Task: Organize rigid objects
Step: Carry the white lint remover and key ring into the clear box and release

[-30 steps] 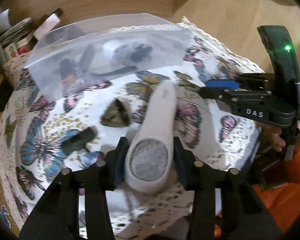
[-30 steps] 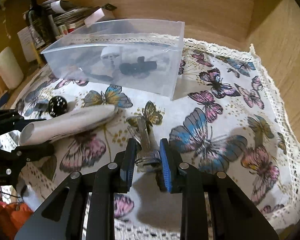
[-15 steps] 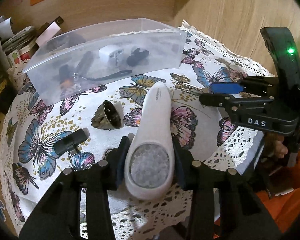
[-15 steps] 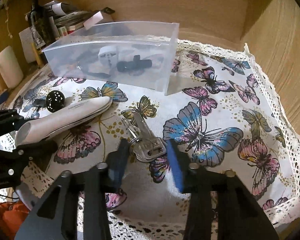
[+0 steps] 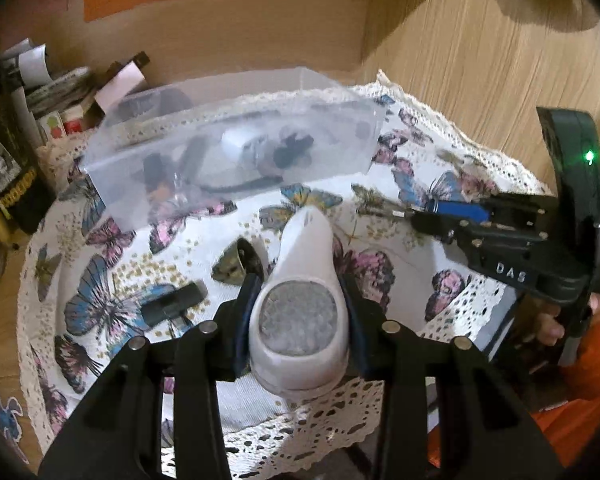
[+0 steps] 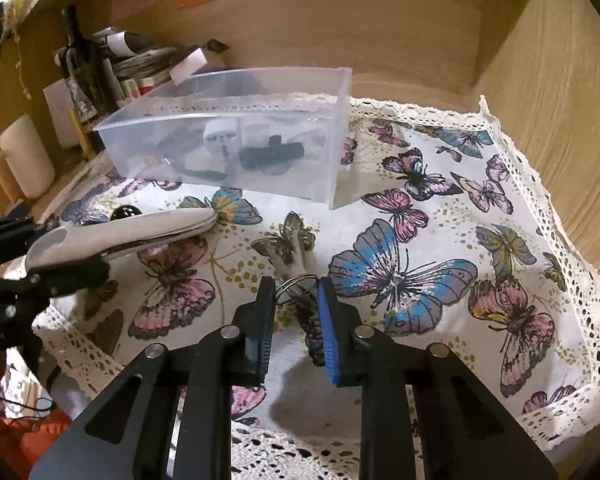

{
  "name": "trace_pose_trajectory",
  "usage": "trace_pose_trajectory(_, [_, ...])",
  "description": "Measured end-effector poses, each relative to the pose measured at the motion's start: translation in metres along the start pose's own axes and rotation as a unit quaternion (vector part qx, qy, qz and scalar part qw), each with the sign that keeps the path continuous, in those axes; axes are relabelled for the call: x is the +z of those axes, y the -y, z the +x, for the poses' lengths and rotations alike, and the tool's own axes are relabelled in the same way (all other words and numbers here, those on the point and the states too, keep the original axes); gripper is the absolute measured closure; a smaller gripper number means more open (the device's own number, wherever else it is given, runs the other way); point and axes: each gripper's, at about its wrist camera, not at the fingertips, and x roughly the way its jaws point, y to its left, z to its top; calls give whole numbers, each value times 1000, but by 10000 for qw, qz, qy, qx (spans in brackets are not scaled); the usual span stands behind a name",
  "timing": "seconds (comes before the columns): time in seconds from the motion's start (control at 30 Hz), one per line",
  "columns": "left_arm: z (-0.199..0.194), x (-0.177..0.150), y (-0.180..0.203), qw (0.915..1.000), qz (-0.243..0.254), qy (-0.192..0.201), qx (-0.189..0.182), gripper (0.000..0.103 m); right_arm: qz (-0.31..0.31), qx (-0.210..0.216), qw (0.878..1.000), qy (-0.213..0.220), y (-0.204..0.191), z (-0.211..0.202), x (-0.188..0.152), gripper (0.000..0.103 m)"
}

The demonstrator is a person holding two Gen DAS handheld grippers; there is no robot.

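Both grippers loaded, clear box not yet reached.

The white handheld device is clamped at its wide round end between the fingers of the left gripper, its narrow tip pointing forward toward the clear plastic box; it appears lifted off the butterfly tablecloth, presumably for transfer to the box. The bunch of keys sits between the blue pads of the right gripper, which stand closed in on the key ring; whether the keys are off the cloth cannot be told. The box stands at the far side of the cloth and already holds a white plug and dark items. A small bell, a black clip and a black dotted ball lie loose on the cloth, apparently awaiting collection.
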Motion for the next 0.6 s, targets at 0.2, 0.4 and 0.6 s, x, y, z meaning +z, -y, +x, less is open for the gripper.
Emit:
trace_pose_trajectory(0.2, [-13,14,0,9996,-14,294,-18,64,-42,9,9997,221,-2,-11,6,84])
trace_pose_trajectory(0.4, [-23,30,-1,9985,0,548,-39,64,-52,14,9989,467,-3,-23,14,84])
trace_pose_trajectory(0.6, [-35,48,-3,9964,-17,843,-79,64,-45,30,9975,711,-5,-34,22,84])
